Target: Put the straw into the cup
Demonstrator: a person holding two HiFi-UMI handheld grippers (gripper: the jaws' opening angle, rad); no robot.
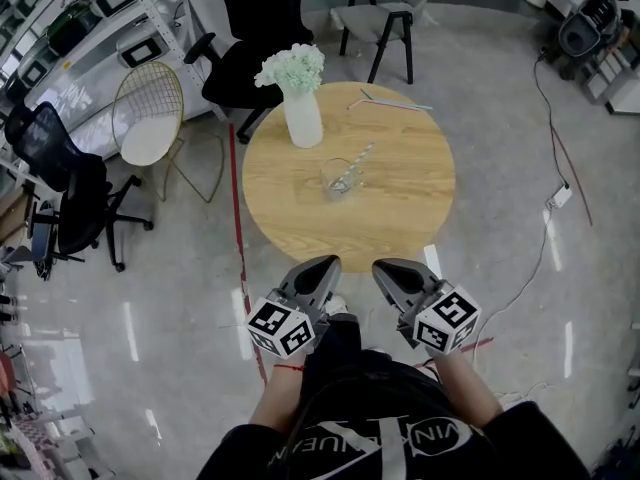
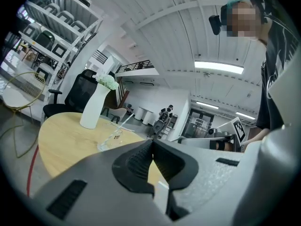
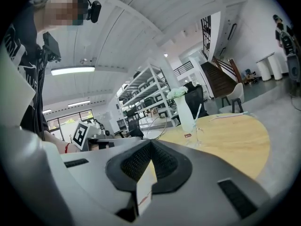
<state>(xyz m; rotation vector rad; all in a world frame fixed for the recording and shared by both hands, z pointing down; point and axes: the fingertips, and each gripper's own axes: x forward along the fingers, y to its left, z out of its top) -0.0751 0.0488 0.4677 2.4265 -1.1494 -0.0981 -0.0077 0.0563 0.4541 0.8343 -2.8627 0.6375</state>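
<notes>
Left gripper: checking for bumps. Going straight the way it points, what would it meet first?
Likely the near edge or top of the wooden table, just ahead of the left gripper and short of the cup; height is unclear.

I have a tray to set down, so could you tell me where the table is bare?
The table's near half, from the glass cup to the near rim, is bare; so is its right side. The far part is crowded: flower vase at left, loose straw by the rim.
</notes>
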